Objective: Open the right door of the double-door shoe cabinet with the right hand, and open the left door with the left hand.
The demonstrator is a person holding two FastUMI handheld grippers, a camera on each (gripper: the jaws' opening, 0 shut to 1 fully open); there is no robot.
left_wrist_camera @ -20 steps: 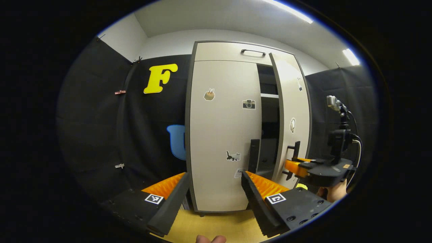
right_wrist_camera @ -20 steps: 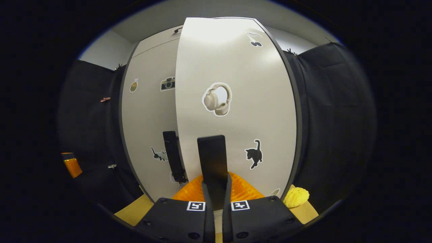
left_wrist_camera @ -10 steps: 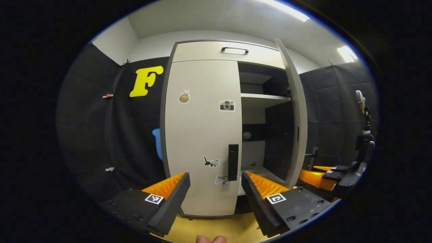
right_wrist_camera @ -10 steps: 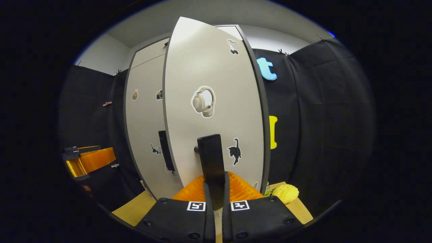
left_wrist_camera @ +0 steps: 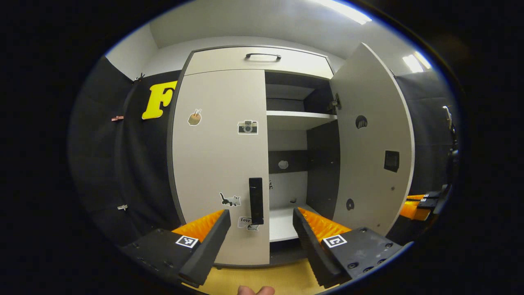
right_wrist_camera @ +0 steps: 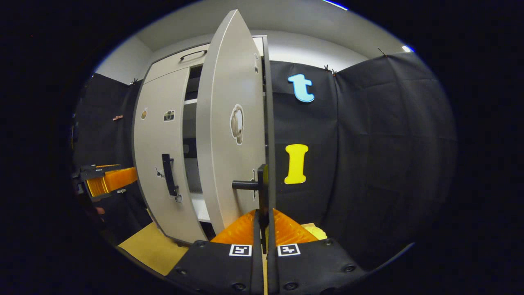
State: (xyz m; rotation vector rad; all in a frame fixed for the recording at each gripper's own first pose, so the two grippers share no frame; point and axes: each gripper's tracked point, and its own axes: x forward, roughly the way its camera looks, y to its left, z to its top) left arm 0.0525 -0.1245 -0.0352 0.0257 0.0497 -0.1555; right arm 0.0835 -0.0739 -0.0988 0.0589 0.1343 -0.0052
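Note:
The beige shoe cabinet stands ahead. Its right door (left_wrist_camera: 370, 139) is swung wide open, its inner face turned to the left gripper view. In the right gripper view that door (right_wrist_camera: 223, 135) is seen nearly edge-on, and my right gripper (right_wrist_camera: 263, 215) is shut on its black handle (right_wrist_camera: 262, 186). The left door (left_wrist_camera: 219, 155) is closed, with a black vertical handle (left_wrist_camera: 256, 200) near its right edge. My left gripper (left_wrist_camera: 261, 223) is open a short way in front of that handle, touching nothing. It also appears far left as the left gripper (right_wrist_camera: 104, 180).
Inside the cabinet are a white shelf (left_wrist_camera: 301, 115) and a white bottom board (left_wrist_camera: 282, 223). A top drawer with a black handle (left_wrist_camera: 263, 55) sits above the doors. Black cloth walls the booth on both sides. A yellow object (right_wrist_camera: 315, 231) lies on the wooden floor (right_wrist_camera: 151, 248).
The right gripper has pulled the right door from slightly ajar to wide open, swinging rightward with it. The left gripper view has shifted so the left door handle sits between its fingers.

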